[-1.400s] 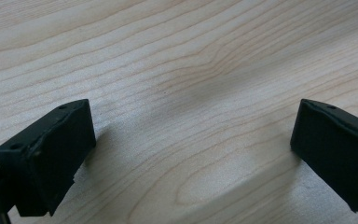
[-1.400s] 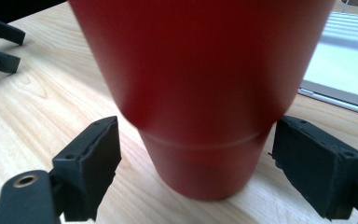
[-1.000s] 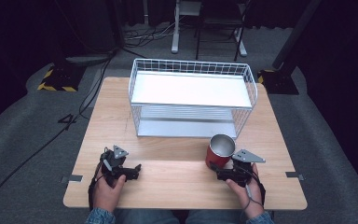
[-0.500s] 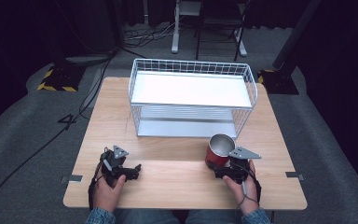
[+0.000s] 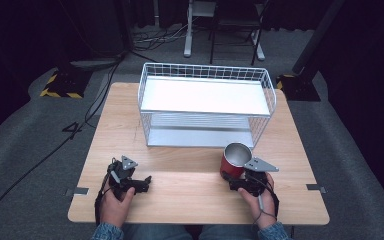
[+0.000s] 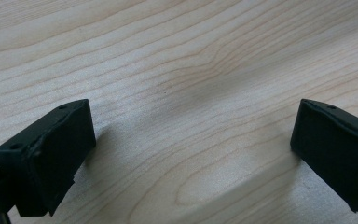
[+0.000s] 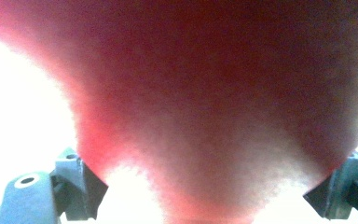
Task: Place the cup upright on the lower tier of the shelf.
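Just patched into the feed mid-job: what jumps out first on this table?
The white wire rack stands at the far middle of the wooden table. A red cup sits at the near right, between the jaws of the right gripper. The left gripper rests open on bare wood at the near left.

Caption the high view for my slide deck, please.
Person at a wooden table with a white wire rack: right gripper at a red cup, left gripper open on bare wood.

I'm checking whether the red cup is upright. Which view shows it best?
The high view: the red cup stands upright on the table, its open silver mouth facing up, by the right hand-held gripper. The right gripper view has it as a close red blur between the jaws. The left gripper view looks at bare wood.
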